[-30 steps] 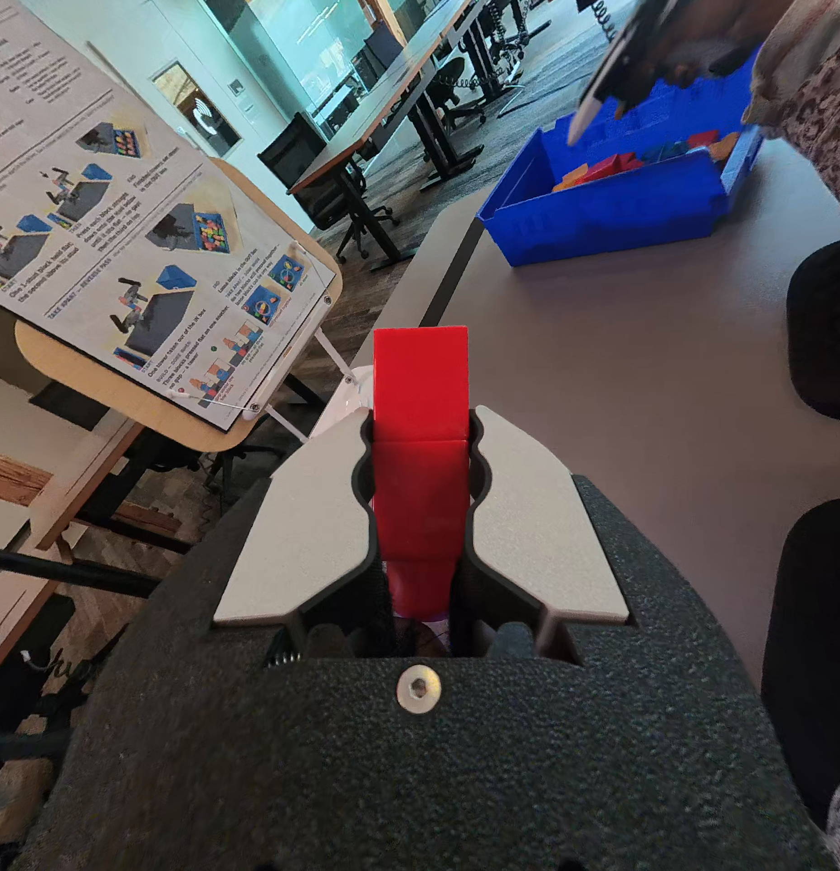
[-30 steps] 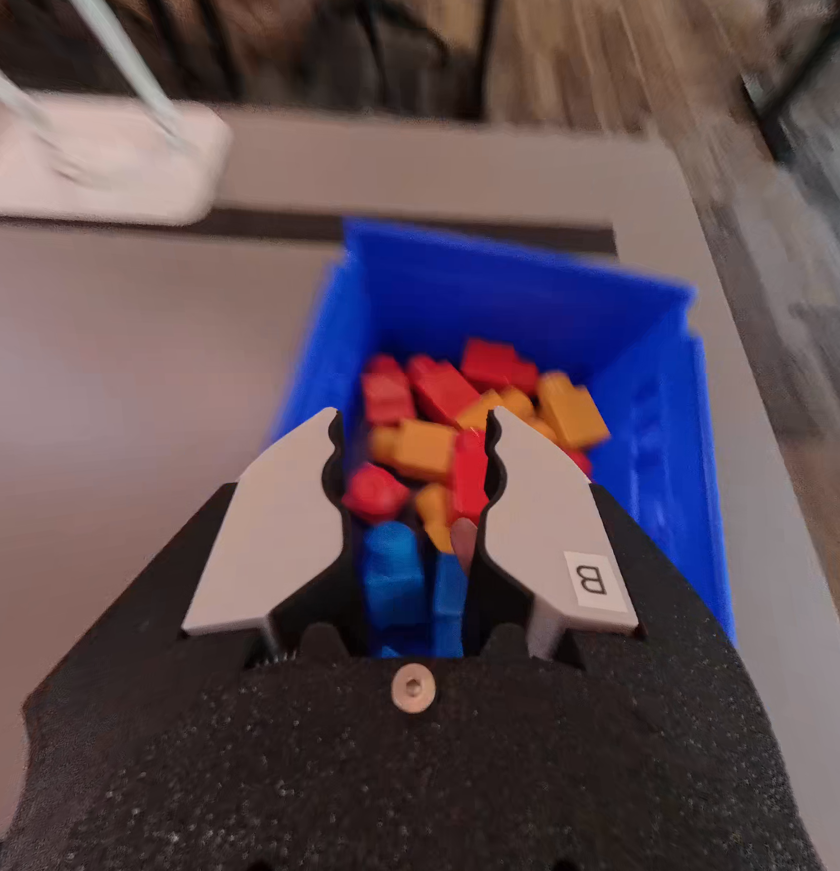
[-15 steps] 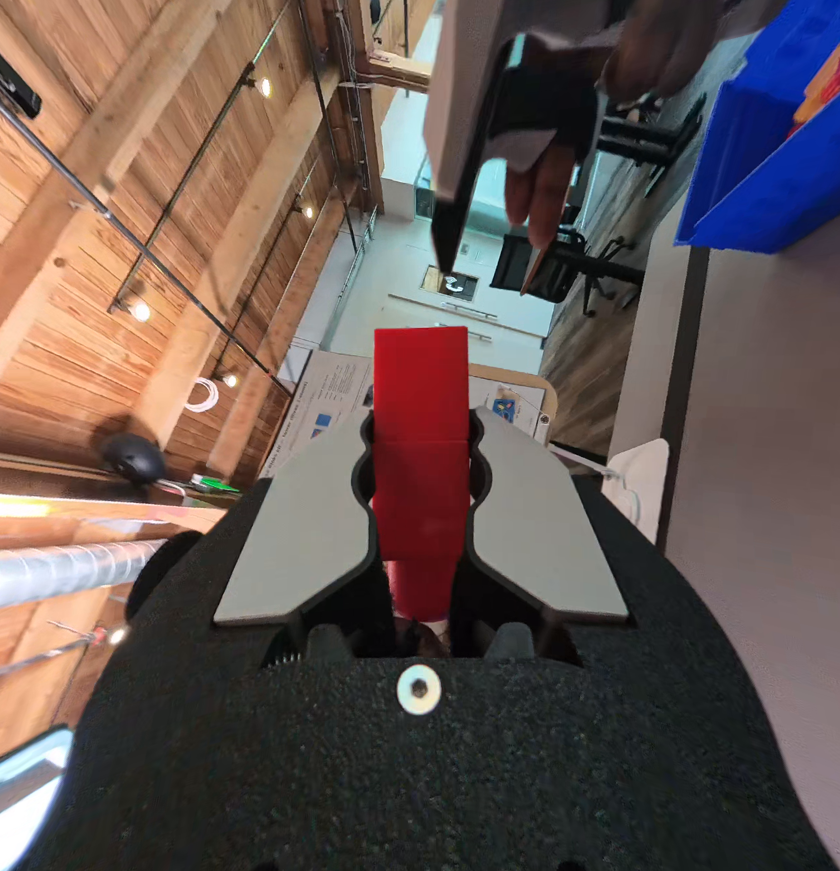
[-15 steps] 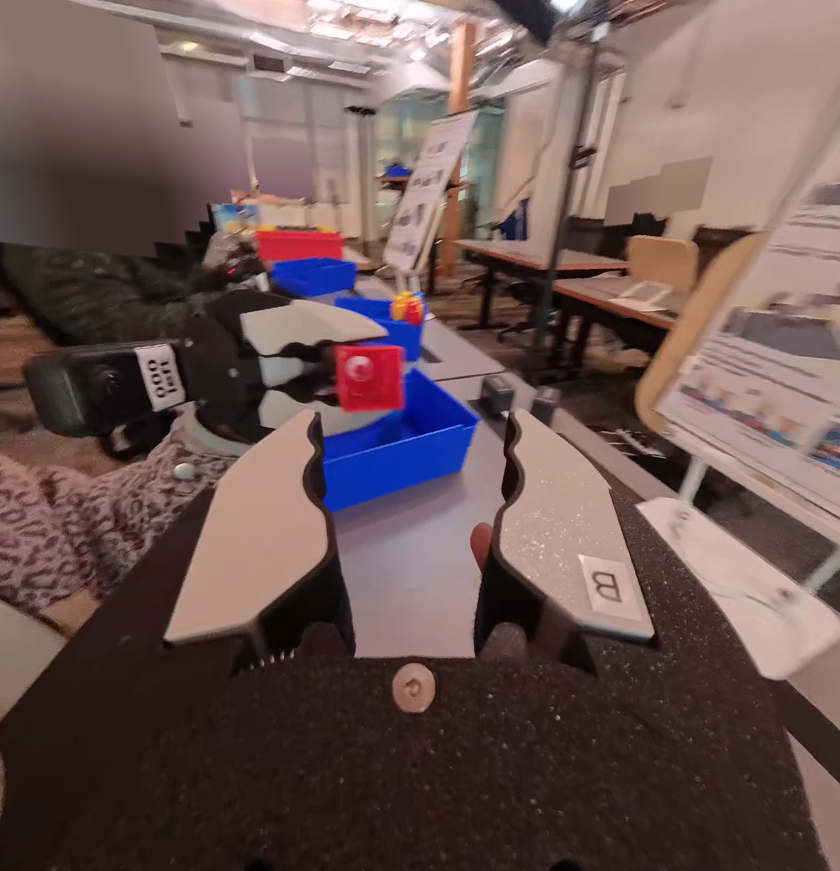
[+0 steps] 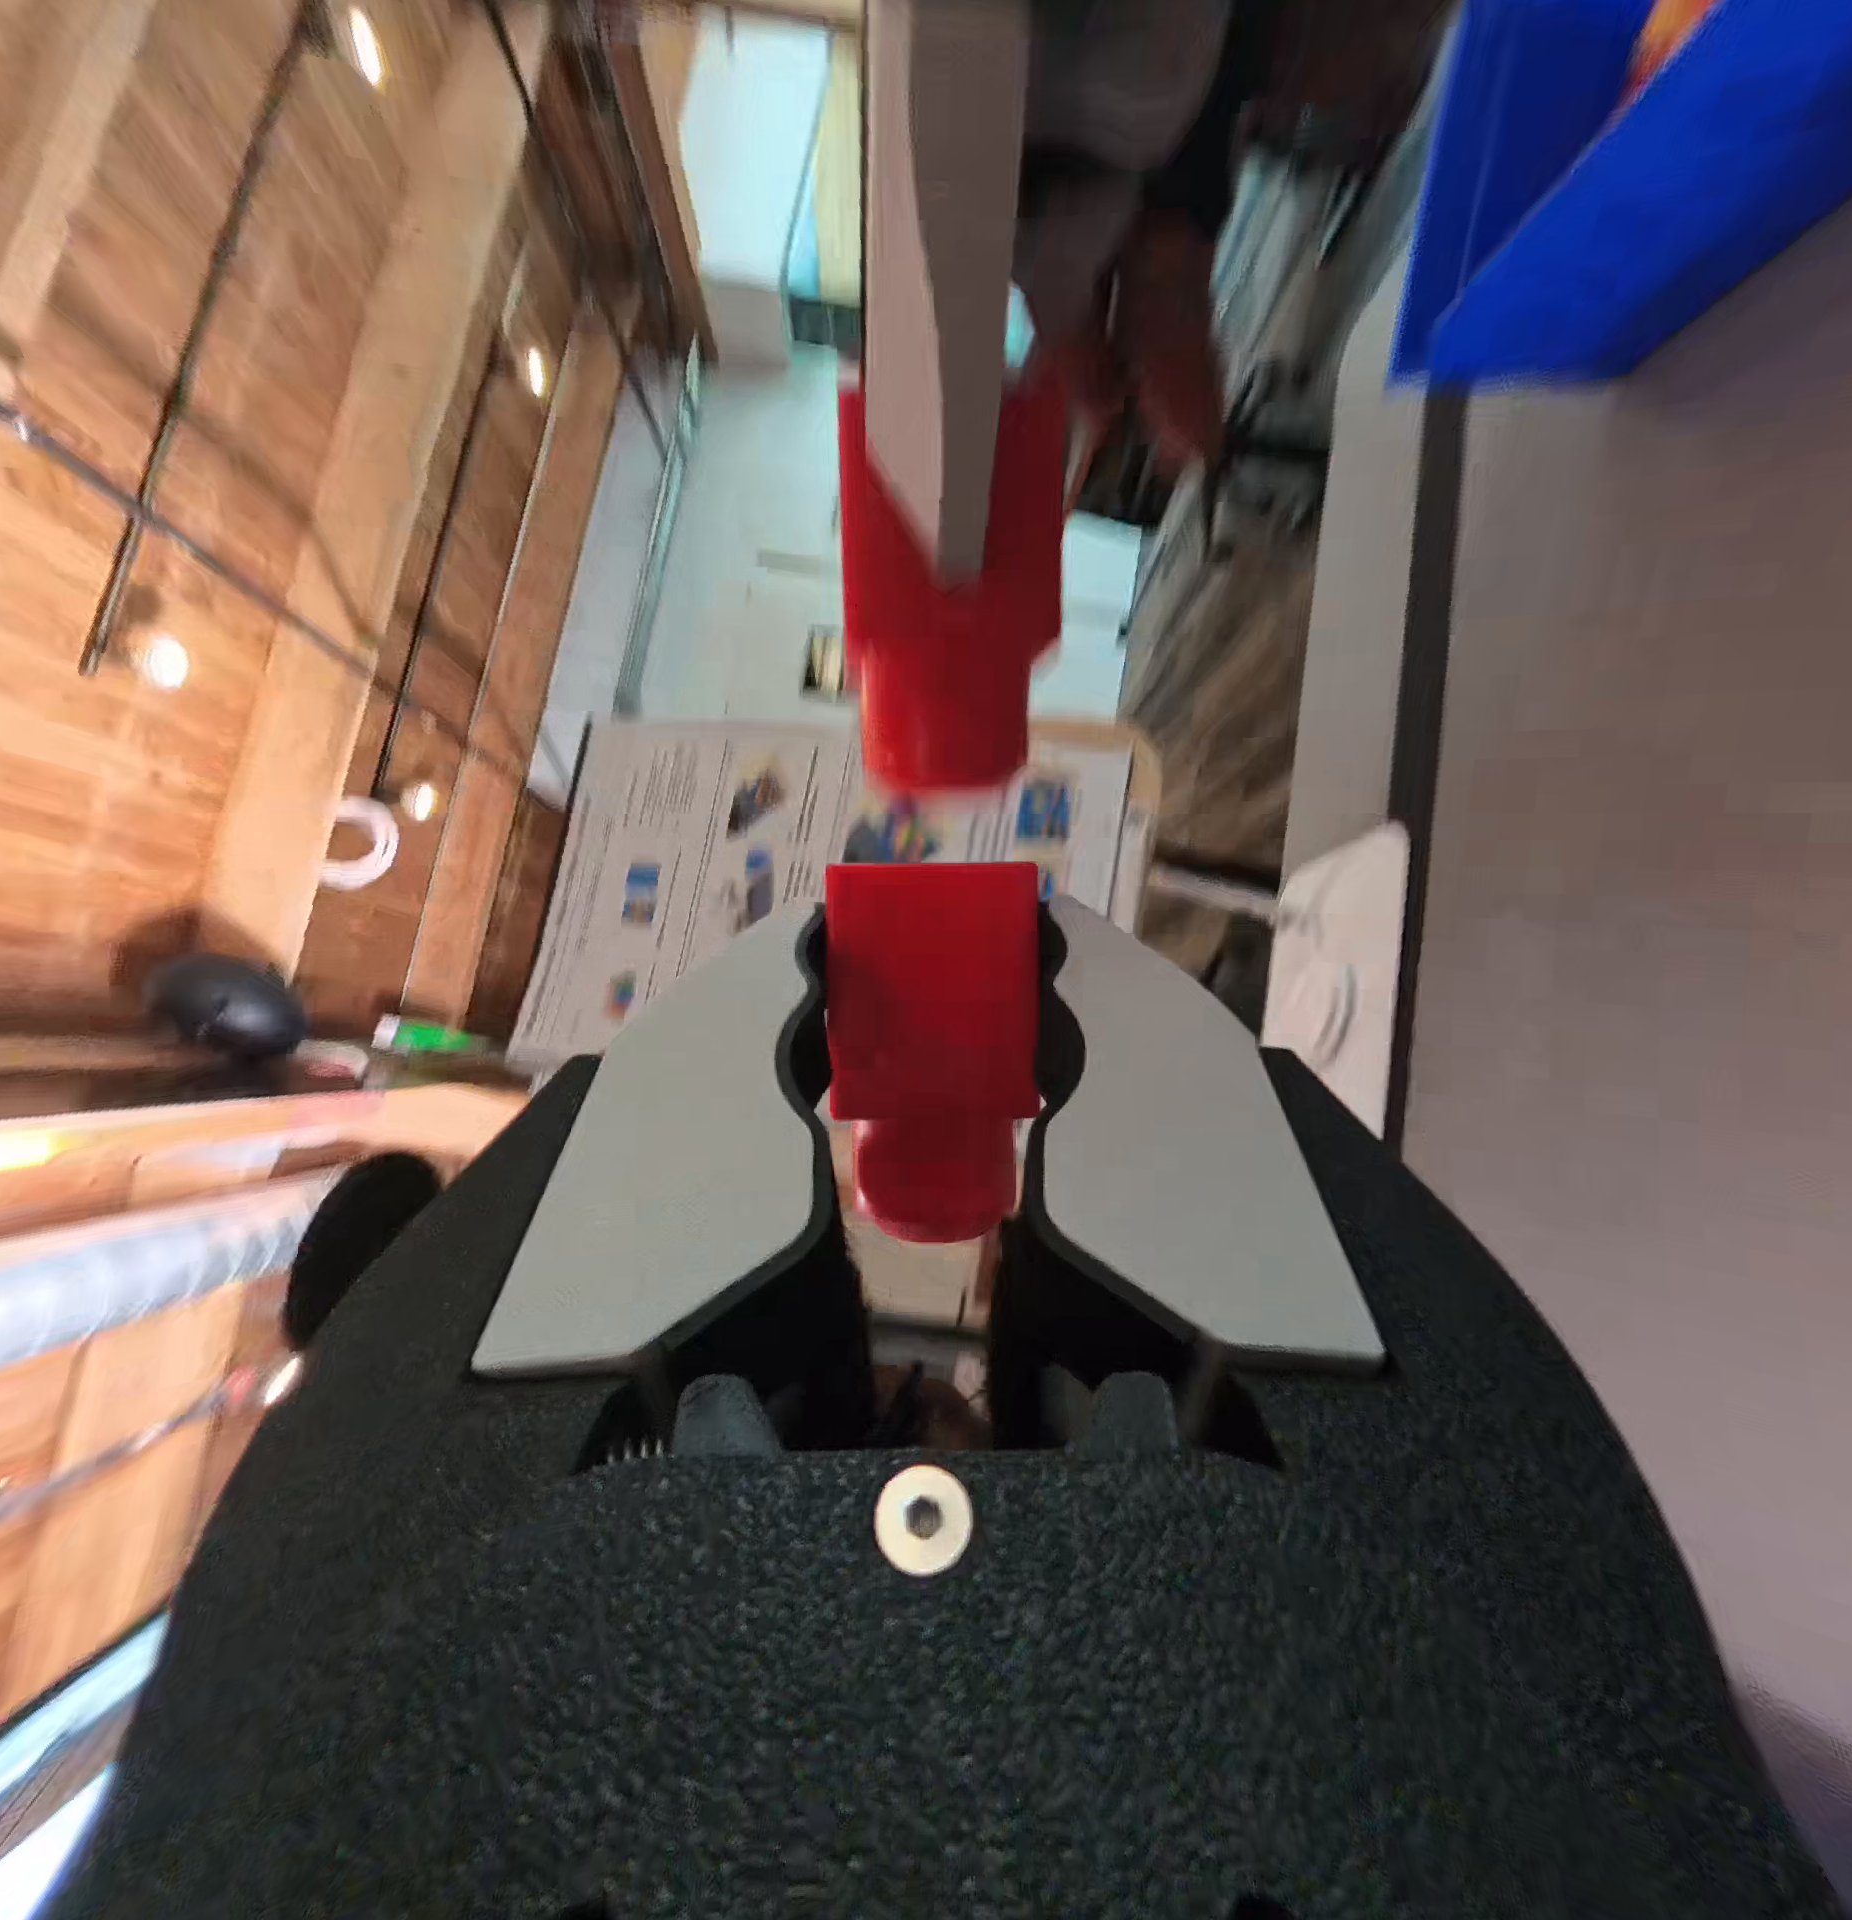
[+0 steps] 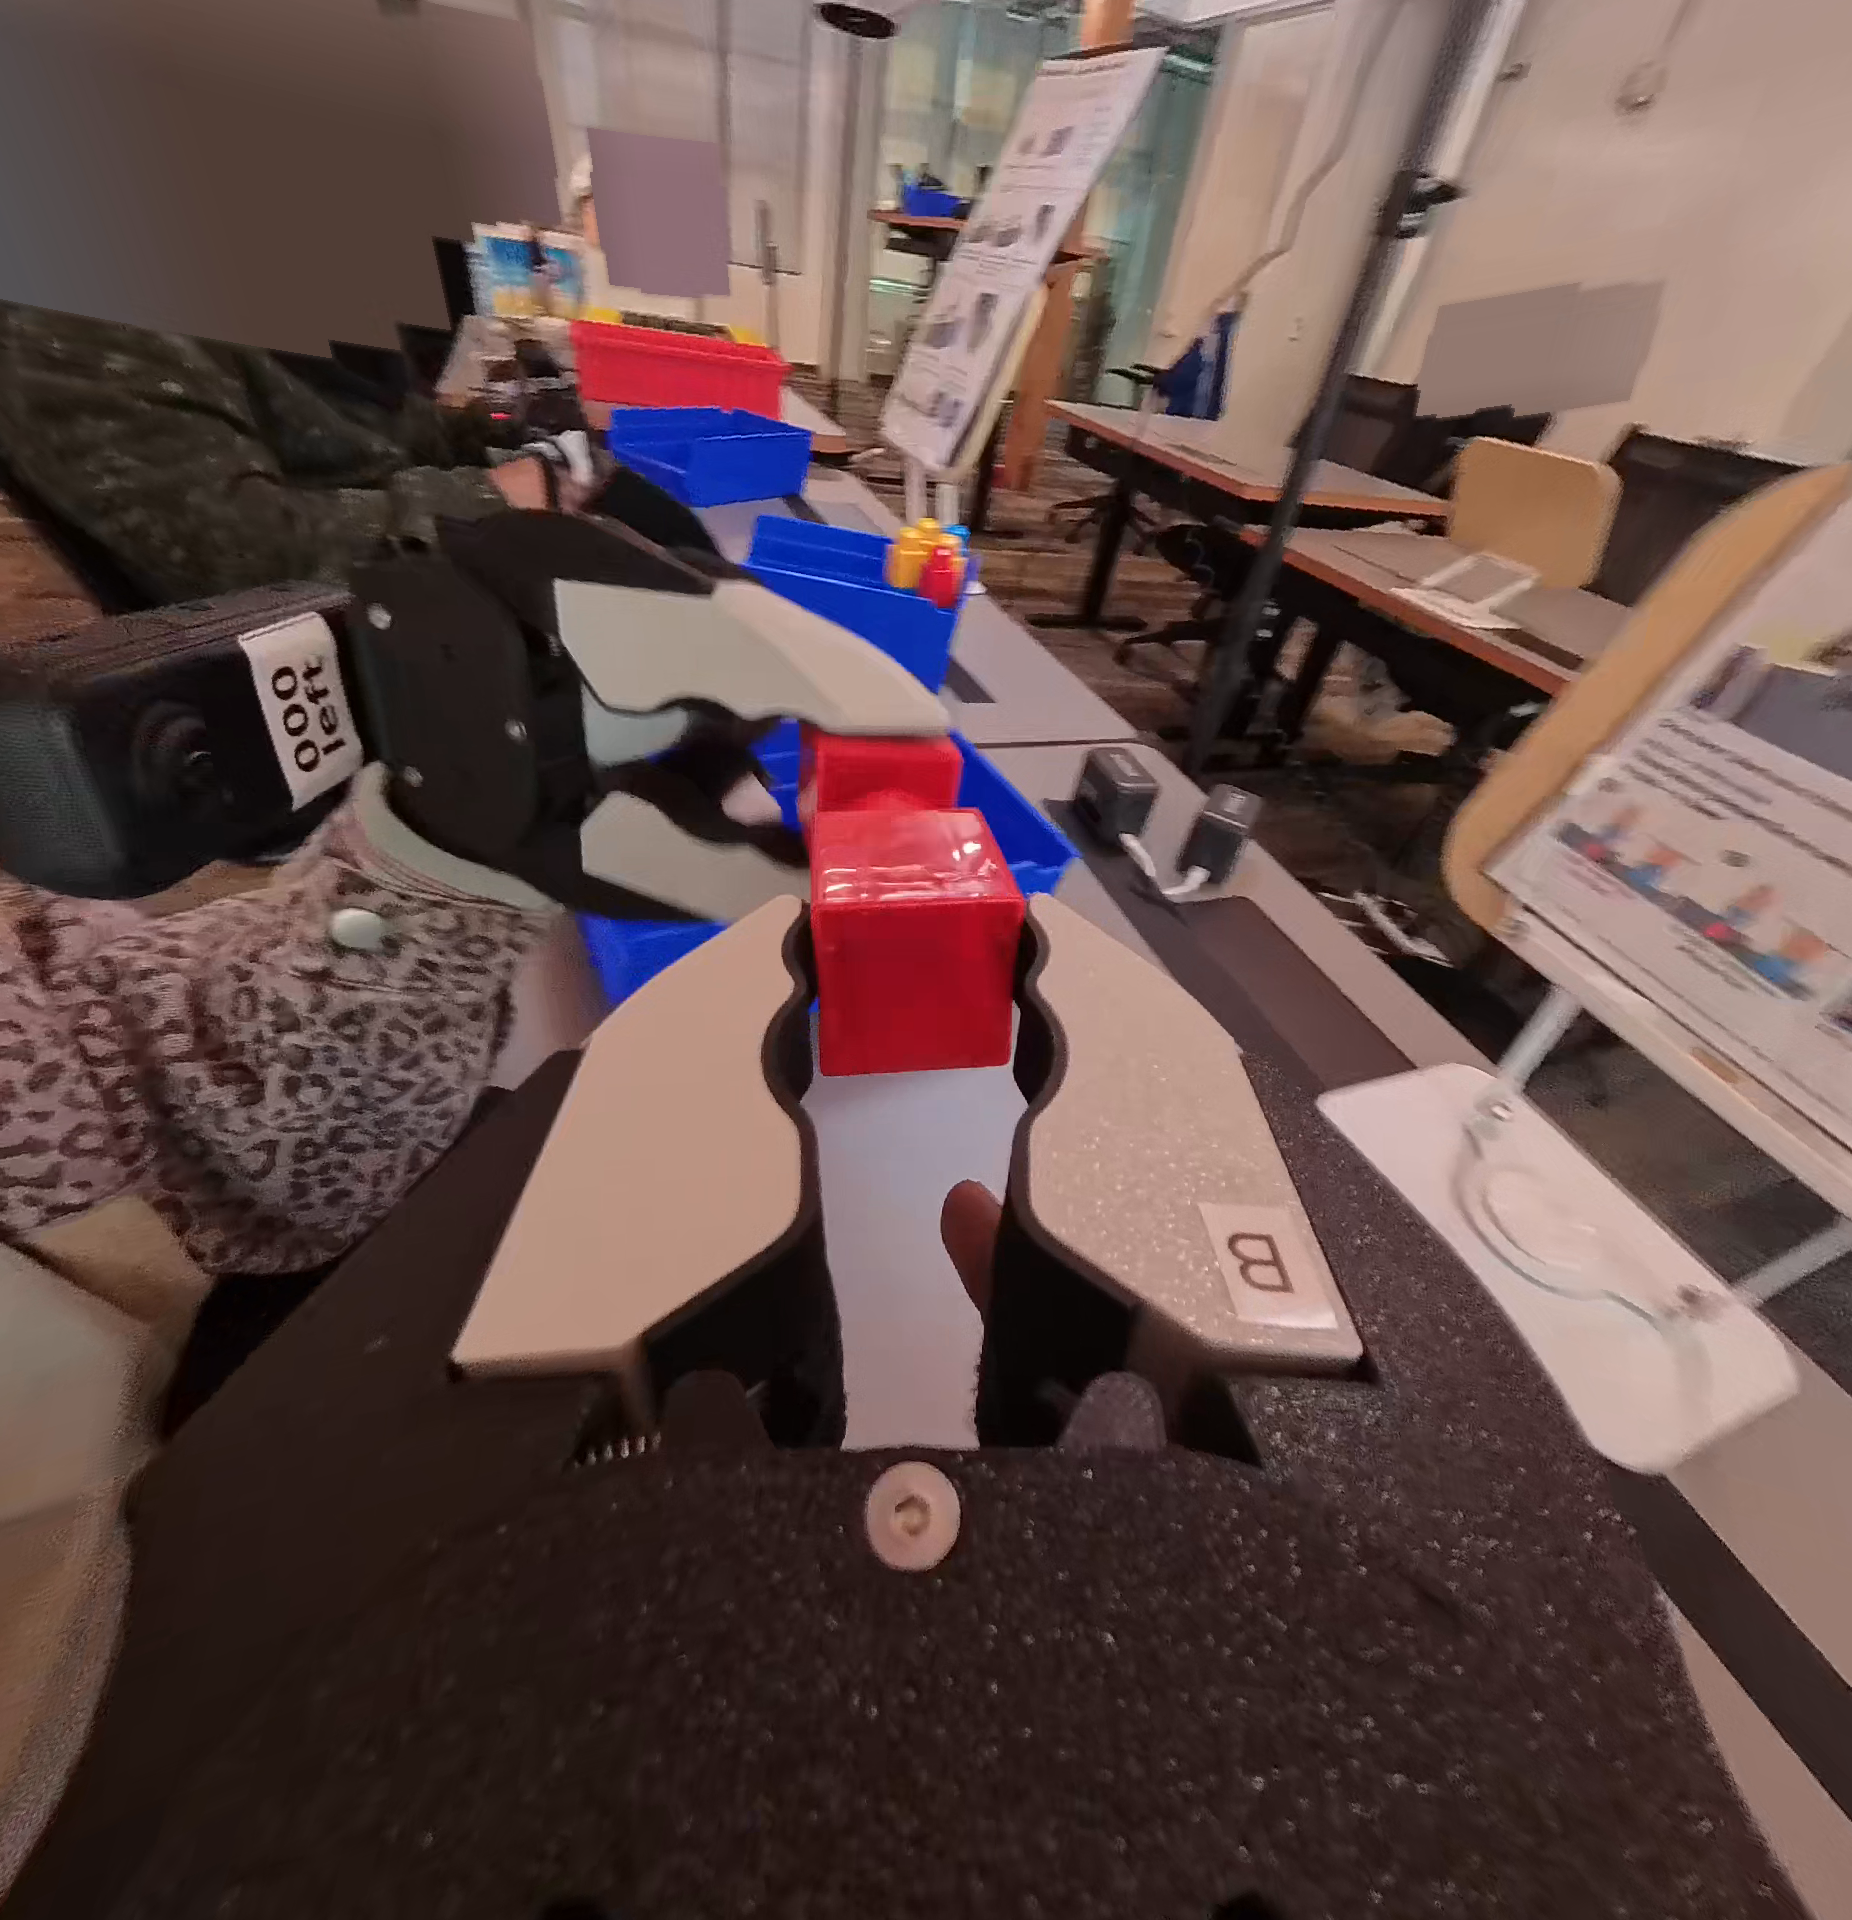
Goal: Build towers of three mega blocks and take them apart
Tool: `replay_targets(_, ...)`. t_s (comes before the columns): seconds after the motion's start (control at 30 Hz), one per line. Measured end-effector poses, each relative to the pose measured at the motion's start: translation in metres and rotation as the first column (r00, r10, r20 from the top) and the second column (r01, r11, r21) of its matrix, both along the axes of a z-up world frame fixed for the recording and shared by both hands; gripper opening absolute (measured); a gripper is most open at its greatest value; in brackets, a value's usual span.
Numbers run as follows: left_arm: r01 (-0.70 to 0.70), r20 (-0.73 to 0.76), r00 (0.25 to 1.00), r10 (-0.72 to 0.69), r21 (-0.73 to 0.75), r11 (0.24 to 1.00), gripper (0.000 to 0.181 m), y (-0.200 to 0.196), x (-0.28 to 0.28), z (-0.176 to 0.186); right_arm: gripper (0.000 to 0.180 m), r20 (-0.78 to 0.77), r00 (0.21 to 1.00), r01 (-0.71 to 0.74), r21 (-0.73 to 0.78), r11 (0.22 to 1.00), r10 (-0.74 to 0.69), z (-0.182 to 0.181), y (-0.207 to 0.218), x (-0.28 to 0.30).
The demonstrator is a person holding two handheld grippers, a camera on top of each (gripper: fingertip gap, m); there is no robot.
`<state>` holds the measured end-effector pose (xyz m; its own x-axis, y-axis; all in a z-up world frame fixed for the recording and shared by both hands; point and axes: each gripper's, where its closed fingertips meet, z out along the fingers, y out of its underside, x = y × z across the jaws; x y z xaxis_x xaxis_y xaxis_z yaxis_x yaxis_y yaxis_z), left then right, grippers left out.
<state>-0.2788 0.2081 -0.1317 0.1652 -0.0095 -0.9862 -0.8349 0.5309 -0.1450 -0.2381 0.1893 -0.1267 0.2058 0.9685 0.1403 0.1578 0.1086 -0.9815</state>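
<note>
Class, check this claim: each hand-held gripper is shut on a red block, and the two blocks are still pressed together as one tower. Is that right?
Not quite. The blocks are apart, not joined. In the left wrist view a gap shows between the red block in the left hand-held gripper and the second red block in the right hand-held gripper. The rest is correct.

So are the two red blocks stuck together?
No, the left wrist view shows a gap between the far red block and the near red block.

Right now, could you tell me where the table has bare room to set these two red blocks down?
Bare grey table lies between the blue bin and the stand's white base. It is crowded inside the bin and at the chargers beyond it.
</note>
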Motion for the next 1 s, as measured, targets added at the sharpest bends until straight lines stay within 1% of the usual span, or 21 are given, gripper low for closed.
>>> replay_targets(0.03,-0.095,-0.008,0.995,0.095,0.014,0.995,0.035,0.008,-0.021,0.001,0.035,-0.014,0.999,0.036,-0.001,0.999,-0.036,0.003,0.006,0.012)
replay_targets(0.07,-0.139,0.026,0.99,0.139,0.025,0.99,0.036,0.012,-0.041,0.005,0.035,-0.053,0.997,0.063,-0.007,0.998,-0.063,0.01,0.01,0.028)
replay_targets(0.13,-0.123,0.167,0.978,0.126,-0.032,0.992,0.036,0.009,-0.069,0.013,0.035,-0.132,0.98,0.149,-0.028,0.988,-0.152,0.02,0.023,0.065)
replay_targets(0.17,-0.11,0.237,0.964,0.118,-0.046,0.993,0.036,0.005,-0.081,0.019,0.035,-0.144,0.963,0.227,-0.033,0.973,-0.23,0.021,0.032,0.086)
replay_targets(0.23,-0.104,0.329,0.939,0.102,-0.012,0.995,0.035,-0.005,-0.099,0.033,0.036,-0.151,0.911,0.38,-0.051,0.923,-0.383,0.016,0.05,0.131)
replay_targets(0.27,-0.103,0.362,0.927,0.099,-0.009,0.995,0.035,-0.008,-0.106,0.036,0.036,-0.16,0.868,0.464,-0.078,0.883,-0.47,0.014,0.06,0.154)
replay_targets(0.33,-0.098,0.405,0.909,0.097,-0.02,0.995,0.035,-0.012,-0.116,0.039,0.035,-0.148,0.757,0.621,-0.14,0.771,-0.637,0.003,0.076,0.202)
replay_targets(0.37,-0.093,0.417,0.904,0.093,-0.019,0.995,0.035,-0.013,-0.118,0.04,0.036,-0.126,0.691,0.693,-0.163,0.702,-0.711,-0.006,0.084,0.225)
replay_targets(0.43,-0.082,0.434,0.897,0.083,-0.021,0.996,0.036,-0.016,-0.121,0.042,0.036,-0.052,0.543,0.815,-0.206,0.541,-0.838,-0.028,0.096,0.27)
replay_targets(0.5,-0.068,0.447,0.892,0.07,-0.021,0.997,0.036,-0.018,-0.121,0.043,0.036,0.042,0.398,0.893,-0.247,0.377,-0.916,-0.056,0.107,0.311)
replay_targets(0.6,-0.046,0.457,0.888,0.051,-0.023,0.999,0.036,-0.02,-0.119,0.044,0.036,0.171,0.237,0.942,-0.281,0.184,-0.956,-0.1,0.121,0.355)
replay_targets(0.7,-0.044,0.453,0.89,0.051,-0.025,0.999,0.036,-0.02,-0.117,0.044,0.036,0.294,0.122,0.957,-0.287,0.034,-0.948,-0.145,0.132,0.384)
replay_targets(0.77,-0.048,0.445,0.893,0.06,-0.039,0.998,0.036,-0.017,-0.116,0.041,0.036,0.359,0.082,0.958,-0.287,-0.027,-0.93,-0.171,0.137,0.395)
replay_targets(0.83,-0.058,0.433,0.898,0.072,-0.047,0.997,0.035,-0.013,-0.116,0.038,0.036,0.403,0.022,0.951,-0.29,-0.105,-0.915,-0.19,0.14,0.406)
replay_targets(1.0,-0.069,0.405,0.91,0.092,-0.071,0.995,0.035,-0.007,-0.112,0.032,0.036,0.426,-0.042,0.929,-0.316,-0.192,-0.904,-0.214,0.145,0.42)
